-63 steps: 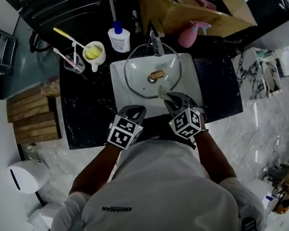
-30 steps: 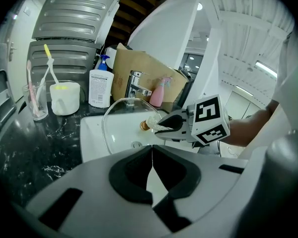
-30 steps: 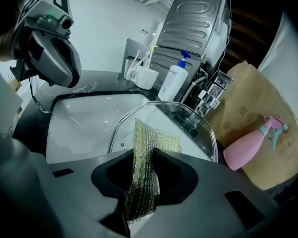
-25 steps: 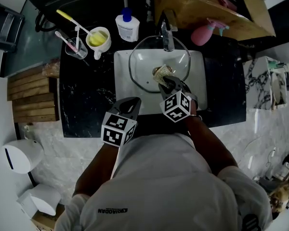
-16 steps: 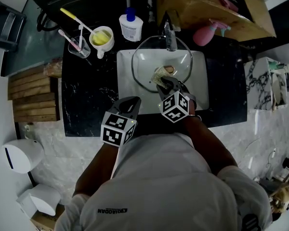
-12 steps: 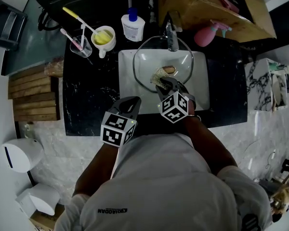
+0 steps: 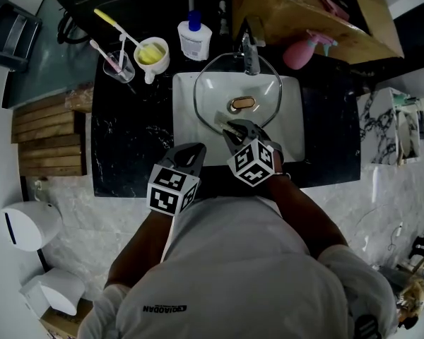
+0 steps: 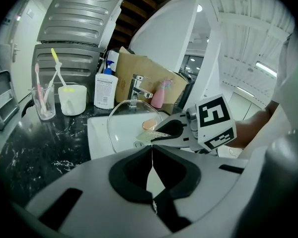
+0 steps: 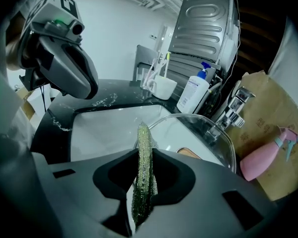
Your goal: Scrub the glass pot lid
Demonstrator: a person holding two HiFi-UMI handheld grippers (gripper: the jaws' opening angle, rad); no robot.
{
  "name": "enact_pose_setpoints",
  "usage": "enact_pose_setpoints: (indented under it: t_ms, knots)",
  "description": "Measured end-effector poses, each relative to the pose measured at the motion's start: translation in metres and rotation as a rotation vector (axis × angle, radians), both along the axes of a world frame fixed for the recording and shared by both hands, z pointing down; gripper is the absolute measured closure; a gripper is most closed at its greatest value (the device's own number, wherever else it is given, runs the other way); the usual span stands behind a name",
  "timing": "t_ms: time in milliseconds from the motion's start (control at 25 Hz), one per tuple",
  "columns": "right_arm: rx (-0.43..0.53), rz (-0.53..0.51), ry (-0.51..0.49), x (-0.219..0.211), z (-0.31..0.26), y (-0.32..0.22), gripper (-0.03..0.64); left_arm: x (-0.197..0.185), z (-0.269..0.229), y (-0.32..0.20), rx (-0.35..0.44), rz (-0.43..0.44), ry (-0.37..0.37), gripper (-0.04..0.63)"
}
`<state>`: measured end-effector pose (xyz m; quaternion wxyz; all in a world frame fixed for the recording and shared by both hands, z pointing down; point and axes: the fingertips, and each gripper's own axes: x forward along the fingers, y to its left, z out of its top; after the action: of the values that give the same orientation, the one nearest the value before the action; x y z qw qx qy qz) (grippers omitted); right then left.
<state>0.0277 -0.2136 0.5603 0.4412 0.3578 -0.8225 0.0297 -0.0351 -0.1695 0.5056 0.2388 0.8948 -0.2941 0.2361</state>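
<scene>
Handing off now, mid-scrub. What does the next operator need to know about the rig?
Left gripper: tongs shut, empty, by the white sink's front edge.
Right gripper: tongs shut on the green scrub pad, at the glass lid's near rim.
Lid lies over the sink, below the faucet.
Done: pad gripped. How clean the lid is cannot be told.
Left: scrub the glass.

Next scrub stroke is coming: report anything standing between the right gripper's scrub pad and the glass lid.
Nothing visible does. The right gripper holds the scrub pad at the glass lid's near rim; the faucet stands beyond the lid, and the shut left gripper sits off to the side.
</scene>
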Motion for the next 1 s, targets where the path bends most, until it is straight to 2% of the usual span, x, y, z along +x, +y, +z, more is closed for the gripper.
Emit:
enact_pose_setpoints:
  t_ms: [240,560,760,1000]
  knots:
    - [0.044,-0.004,-0.027,0.025,-0.027,0.006,0.52,0.022,-0.005,-0.007,0.002,-0.001,0.002,0.58]
    - [0.153,0.052,-0.022,0.098,-0.067,-0.026,0.52,0.045,-0.016,-0.021,0.012,-0.059,-0.005,0.58]
    - [0.195,0.04,0.026,0.13,-0.072,-0.063,0.52,0.053,-0.02,-0.019,0.011,-0.105,-0.028,0.58]
    - [0.271,-0.048,0.183,0.153,-0.06,-0.106,0.52,0.058,-0.024,-0.012,0.009,-0.159,-0.047,0.58]
